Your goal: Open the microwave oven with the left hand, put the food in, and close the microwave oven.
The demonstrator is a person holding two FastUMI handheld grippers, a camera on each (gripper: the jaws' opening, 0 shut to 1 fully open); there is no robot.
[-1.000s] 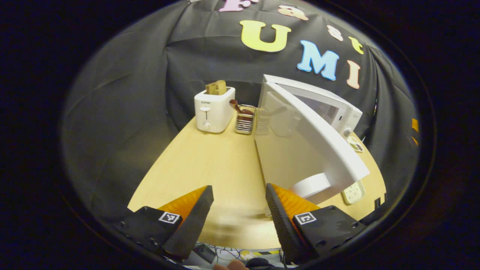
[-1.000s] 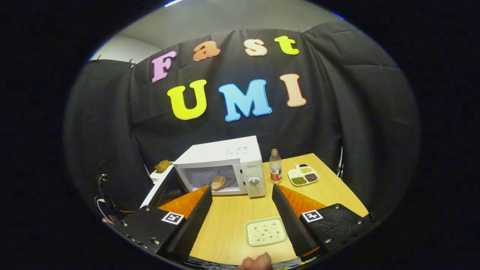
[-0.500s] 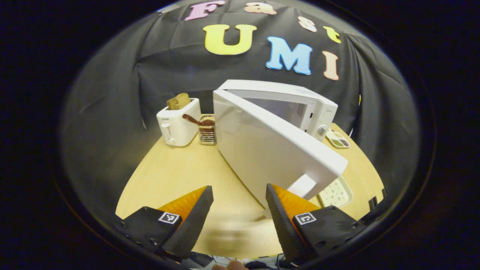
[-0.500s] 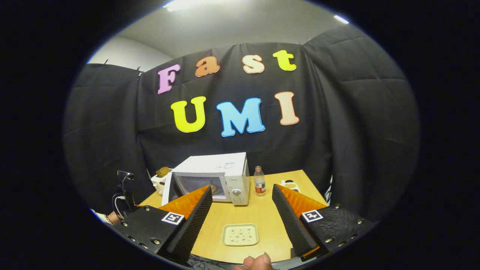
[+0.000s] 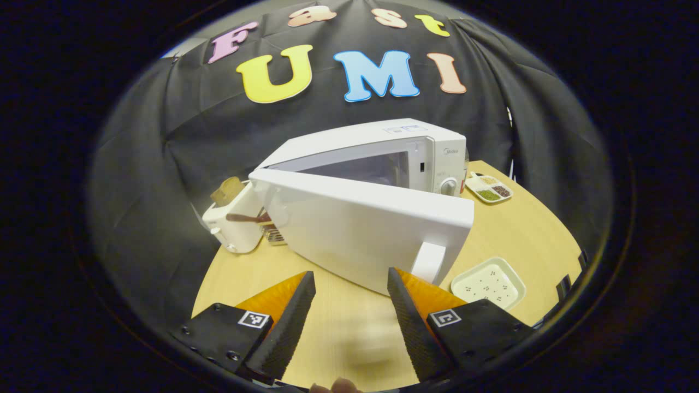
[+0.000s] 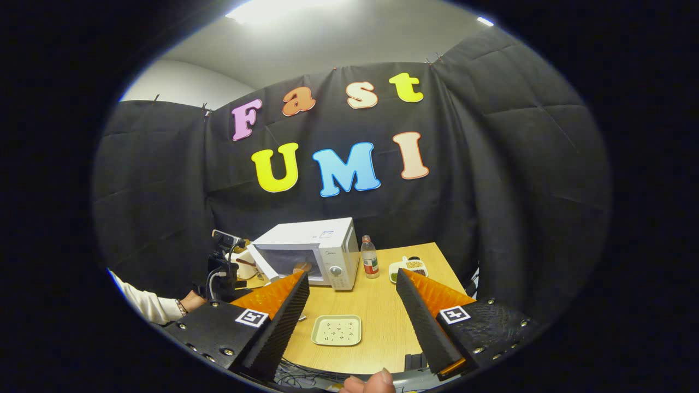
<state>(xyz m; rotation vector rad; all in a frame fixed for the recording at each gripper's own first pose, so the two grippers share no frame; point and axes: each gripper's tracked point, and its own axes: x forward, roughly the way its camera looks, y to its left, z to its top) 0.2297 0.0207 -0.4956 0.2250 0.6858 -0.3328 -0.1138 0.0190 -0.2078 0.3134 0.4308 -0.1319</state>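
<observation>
Microwave (image 5: 382, 158) sits at the back of the table (image 5: 524, 229), door (image 5: 360, 229) partway ajar. Food (image 6: 301, 267) looks to be inside already, tho it's tiny in the right gripper view. Left gripper (image 5: 349, 322) is spread, holding nothing, just in front of the door, not touching afaict. Right gripper (image 6: 352, 322) also spread, well back. Risk imo: push off-centre or too soft and the door won't latch, or too hard and the whole oven slides back toward the toaster (image 5: 232, 221).
</observation>
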